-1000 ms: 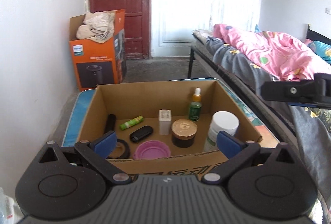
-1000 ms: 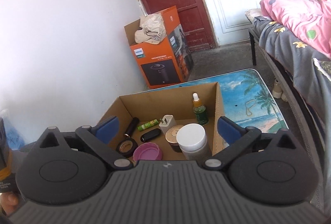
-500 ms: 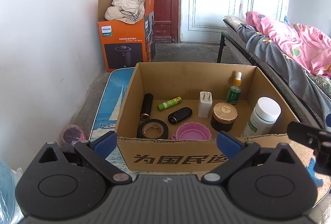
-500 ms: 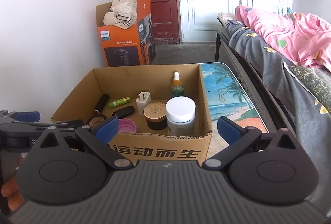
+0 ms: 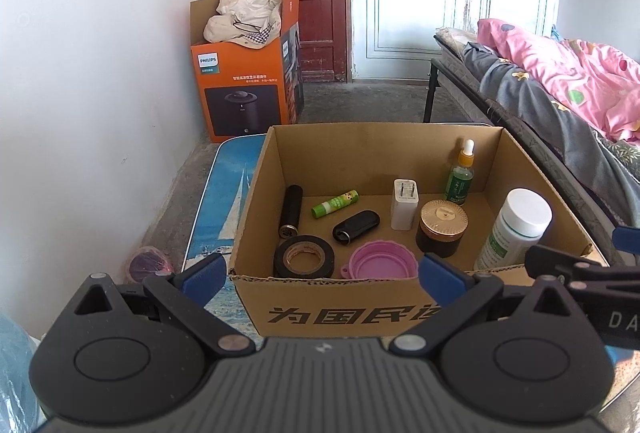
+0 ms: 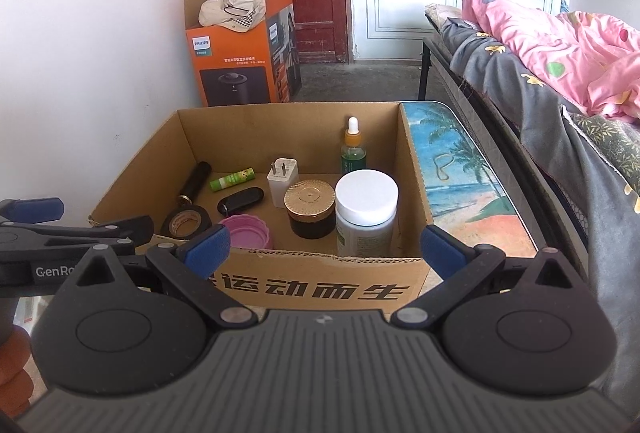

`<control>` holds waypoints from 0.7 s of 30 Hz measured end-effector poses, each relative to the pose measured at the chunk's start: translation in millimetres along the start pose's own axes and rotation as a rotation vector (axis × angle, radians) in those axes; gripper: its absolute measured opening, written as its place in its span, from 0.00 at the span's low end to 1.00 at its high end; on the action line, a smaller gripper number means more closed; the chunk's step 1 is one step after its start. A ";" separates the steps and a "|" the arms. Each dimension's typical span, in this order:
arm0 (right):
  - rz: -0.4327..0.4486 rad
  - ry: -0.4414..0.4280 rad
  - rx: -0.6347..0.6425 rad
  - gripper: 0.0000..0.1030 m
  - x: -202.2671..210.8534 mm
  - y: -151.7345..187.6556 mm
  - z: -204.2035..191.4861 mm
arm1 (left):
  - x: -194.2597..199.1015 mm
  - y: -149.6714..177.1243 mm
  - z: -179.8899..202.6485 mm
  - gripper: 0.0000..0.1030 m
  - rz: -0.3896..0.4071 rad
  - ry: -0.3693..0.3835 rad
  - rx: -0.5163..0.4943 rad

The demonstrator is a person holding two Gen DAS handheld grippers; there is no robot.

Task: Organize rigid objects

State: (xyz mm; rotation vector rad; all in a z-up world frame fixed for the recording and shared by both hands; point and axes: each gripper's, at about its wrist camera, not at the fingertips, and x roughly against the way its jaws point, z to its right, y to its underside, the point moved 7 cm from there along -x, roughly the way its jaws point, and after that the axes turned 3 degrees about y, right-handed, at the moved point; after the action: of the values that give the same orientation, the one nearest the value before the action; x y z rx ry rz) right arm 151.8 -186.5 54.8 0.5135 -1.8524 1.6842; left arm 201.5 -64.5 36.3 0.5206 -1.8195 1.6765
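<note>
On a low surface (image 6: 472, 189) printed with a beach scene sits an open cardboard box (image 5: 304, 309), and both tools hang just in front of its near wall. Both the left tool (image 5: 320, 275) and the right tool (image 6: 325, 247) are spread wide and grasp nothing, their blue-padded fingers apart. From the right wrist view the left tool shows at the left edge, with orange-gloved fingers (image 6: 16, 361) of a hand below it. Inside the box, along the left, a black cylinder (image 5: 291, 211) lies lengthwise, and a roll of black tape (image 5: 304, 256) lies flat near the front wall. Beside the roll is a pink collapsible cup (image 5: 380, 260), and behind that a black key fob (image 5: 356, 226) and a green tube (image 5: 335, 204) lying on its side. A white charger plug (image 5: 405, 204) stands upright near the middle, with a dark jar with a gold lid (image 5: 442, 227) just to its right. A green dropper bottle (image 5: 461, 177) stands near the back right corner. A white-capped bottle (image 5: 514, 229) stands in the front right corner, close to the box wall. Behind the surface an orange carton (image 5: 244, 89) stuffed with cloth stands by the white wall, and a bed (image 6: 560, 45) with a pink quilt runs along the right.
</note>
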 end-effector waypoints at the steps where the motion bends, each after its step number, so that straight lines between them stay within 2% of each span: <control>1: -0.002 0.002 -0.002 0.99 -1.1 0.2 -0.3 | -0.6 -0.1 -0.6 1.00 0.000 0.003 0.001; 21: -0.009 0.006 0.015 0.99 -6.5 -1.6 -0.5 | -3.0 0.3 -6.5 1.00 -0.006 -0.006 0.007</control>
State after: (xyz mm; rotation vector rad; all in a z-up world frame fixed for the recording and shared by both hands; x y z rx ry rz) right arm 157.8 -186.8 51.9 0.5219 -1.8322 1.6928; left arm 204.7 -58.4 34.2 0.5339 -1.8149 1.6792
